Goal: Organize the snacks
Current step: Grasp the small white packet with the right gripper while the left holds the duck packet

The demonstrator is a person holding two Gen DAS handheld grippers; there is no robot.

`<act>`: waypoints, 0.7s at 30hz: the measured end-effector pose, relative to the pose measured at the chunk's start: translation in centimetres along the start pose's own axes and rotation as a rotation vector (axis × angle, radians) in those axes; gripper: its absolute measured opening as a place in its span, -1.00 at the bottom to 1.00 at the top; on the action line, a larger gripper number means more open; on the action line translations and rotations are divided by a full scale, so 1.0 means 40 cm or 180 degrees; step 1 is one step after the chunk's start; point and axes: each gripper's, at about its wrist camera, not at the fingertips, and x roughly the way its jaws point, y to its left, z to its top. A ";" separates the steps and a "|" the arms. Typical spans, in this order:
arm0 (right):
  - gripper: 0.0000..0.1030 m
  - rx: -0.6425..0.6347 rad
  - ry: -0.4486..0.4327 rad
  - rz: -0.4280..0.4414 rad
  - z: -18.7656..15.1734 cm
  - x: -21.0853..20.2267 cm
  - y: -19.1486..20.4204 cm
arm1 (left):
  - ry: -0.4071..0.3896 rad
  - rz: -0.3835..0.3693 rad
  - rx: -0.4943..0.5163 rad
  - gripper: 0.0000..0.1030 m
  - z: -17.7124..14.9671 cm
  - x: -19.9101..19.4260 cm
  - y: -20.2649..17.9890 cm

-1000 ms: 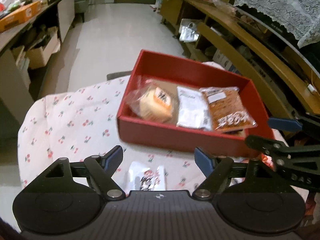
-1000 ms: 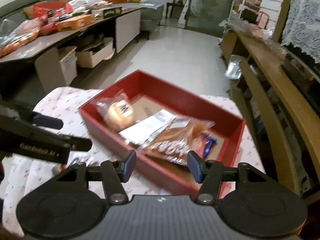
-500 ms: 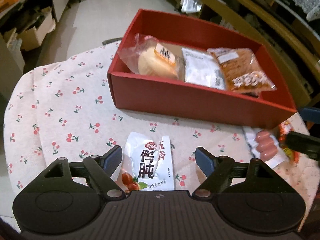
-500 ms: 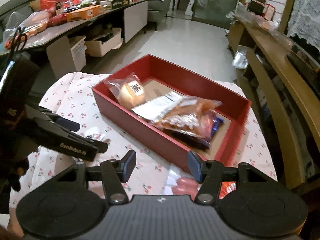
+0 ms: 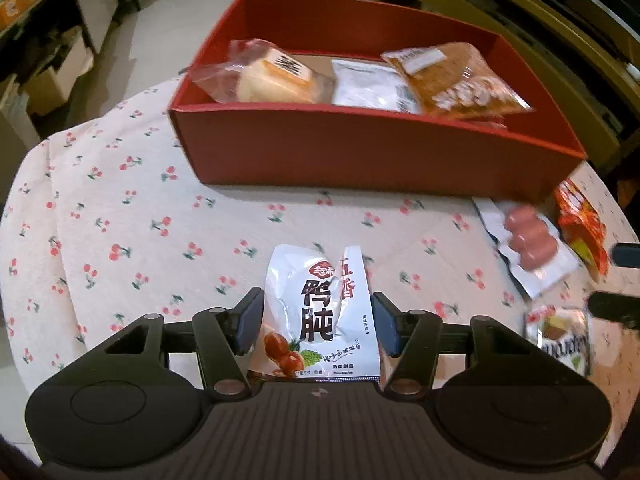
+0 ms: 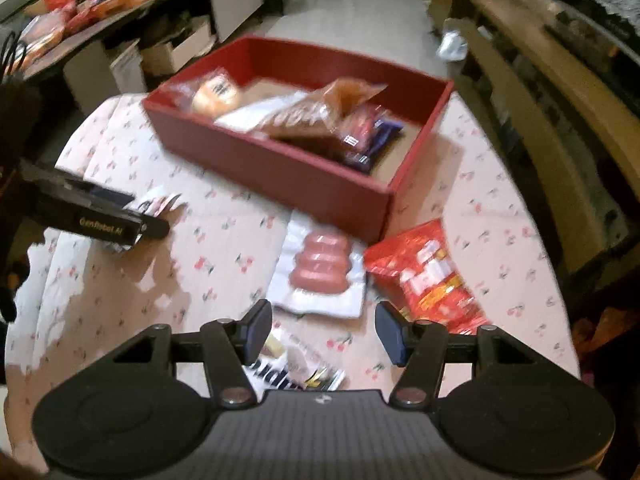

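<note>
Left gripper [image 5: 316,326] has its jaws closing around a white foil snack pouch with black lettering [image 5: 320,312] lying flat near the front edge of the round table with cherry-print cloth [image 5: 120,220]; the pads sit just beside the pouch edges, with firm contact not discernible. Right gripper [image 6: 322,330] hangs half open and empty above a small blurred white packet [image 6: 292,368] at the front edge, with a vacuum-packed sausage pack [image 6: 320,266] and a red crinkled snack bag [image 6: 428,276] just beyond. The red rectangular cardboard box [image 5: 360,152], already holding a wrapped bread roll [image 5: 272,78], white sachet [image 5: 368,88] and brown snack bag [image 5: 456,84], stands at the table's far edge, its tall near wall between both grippers and its interior.
</note>
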 end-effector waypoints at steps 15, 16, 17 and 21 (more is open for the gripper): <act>0.35 -0.0634 0.0114 0.0243 -0.079 -0.013 0.141 | 0.0040 -0.0152 0.0021 0.26 -0.035 -0.026 -0.007; 0.35 -0.0723 0.0084 0.0145 -0.073 -0.006 0.147 | 0.0040 -0.0140 0.0026 0.26 -0.034 -0.024 -0.007; 0.35 -0.0823 0.0099 0.0118 -0.065 0.007 0.152 | 0.0049 -0.0142 0.0023 0.26 -0.033 -0.021 -0.007; 0.51 -0.1162 0.0249 0.0073 -0.047 0.076 0.147 | 0.0054 -0.0150 0.0054 0.26 -0.031 -0.017 -0.012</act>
